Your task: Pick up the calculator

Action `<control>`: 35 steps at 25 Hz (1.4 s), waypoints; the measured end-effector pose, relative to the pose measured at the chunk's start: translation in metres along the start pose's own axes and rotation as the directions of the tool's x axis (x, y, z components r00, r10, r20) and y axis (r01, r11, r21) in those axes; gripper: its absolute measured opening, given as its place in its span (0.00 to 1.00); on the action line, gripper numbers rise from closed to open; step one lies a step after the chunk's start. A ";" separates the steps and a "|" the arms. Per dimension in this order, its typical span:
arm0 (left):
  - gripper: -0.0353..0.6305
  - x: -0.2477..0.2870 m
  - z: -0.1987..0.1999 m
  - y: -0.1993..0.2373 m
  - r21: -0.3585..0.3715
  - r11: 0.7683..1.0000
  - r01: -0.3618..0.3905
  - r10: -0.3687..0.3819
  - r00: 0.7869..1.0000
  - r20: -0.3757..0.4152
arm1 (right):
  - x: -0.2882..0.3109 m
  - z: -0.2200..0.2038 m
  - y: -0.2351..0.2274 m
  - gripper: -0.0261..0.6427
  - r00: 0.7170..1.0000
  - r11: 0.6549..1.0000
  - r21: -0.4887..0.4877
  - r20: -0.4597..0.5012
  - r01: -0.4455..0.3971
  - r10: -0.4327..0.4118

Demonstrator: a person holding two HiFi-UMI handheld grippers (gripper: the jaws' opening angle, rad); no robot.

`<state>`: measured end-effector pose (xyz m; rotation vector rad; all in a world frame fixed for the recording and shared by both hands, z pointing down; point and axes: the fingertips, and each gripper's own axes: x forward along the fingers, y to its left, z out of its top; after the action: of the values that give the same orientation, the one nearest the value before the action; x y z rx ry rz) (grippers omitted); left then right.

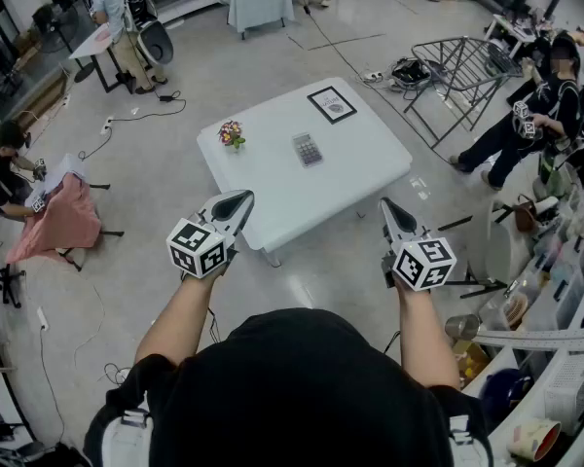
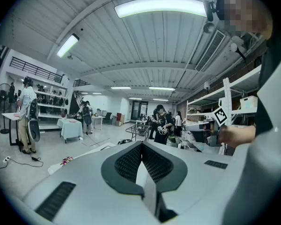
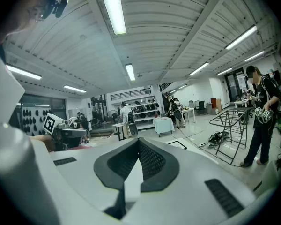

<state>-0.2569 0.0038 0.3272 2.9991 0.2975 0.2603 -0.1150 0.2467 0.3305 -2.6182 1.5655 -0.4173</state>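
One grey rectangular calculator (image 1: pixel 307 149), keys too small to read, lies centrally on the white square table (image 1: pixel 370 168). The left gripper (image 1: pixel 243 198) and right gripper (image 1: pixel 385 205) are both pinched together, empty.

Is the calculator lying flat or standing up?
Lying flat. In the head view the calculator rests face up on the white table, its keys showing.

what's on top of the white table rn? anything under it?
On the white table: a calculator near the middle, a framed picture toward the far edge, a small flower bunch at left. Its top hides what's beneath; only a leg shows.
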 end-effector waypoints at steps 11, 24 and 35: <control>0.08 0.025 -0.004 -0.022 -0.007 1.000 0.001 -0.001 1.000 -0.017 | -0.003 0.004 -0.026 0.05 1.000 1.000 0.007 0.005 -0.023 0.023; 0.08 0.060 -0.010 -0.060 -0.025 0.999 -0.042 0.041 0.998 -0.042 | -0.012 -0.003 -0.077 0.07 0.998 0.998 0.008 -0.022 -0.057 0.057; 0.08 0.073 -0.014 -0.082 -0.020 0.997 -0.076 0.075 0.996 -0.050 | -0.020 0.002 -0.096 0.39 0.993 0.992 -0.036 0.000 -0.121 0.121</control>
<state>-0.2037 0.1005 0.3417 2.9900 0.1844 0.3431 -0.0418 0.3101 0.3431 -2.5308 1.7354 -0.3819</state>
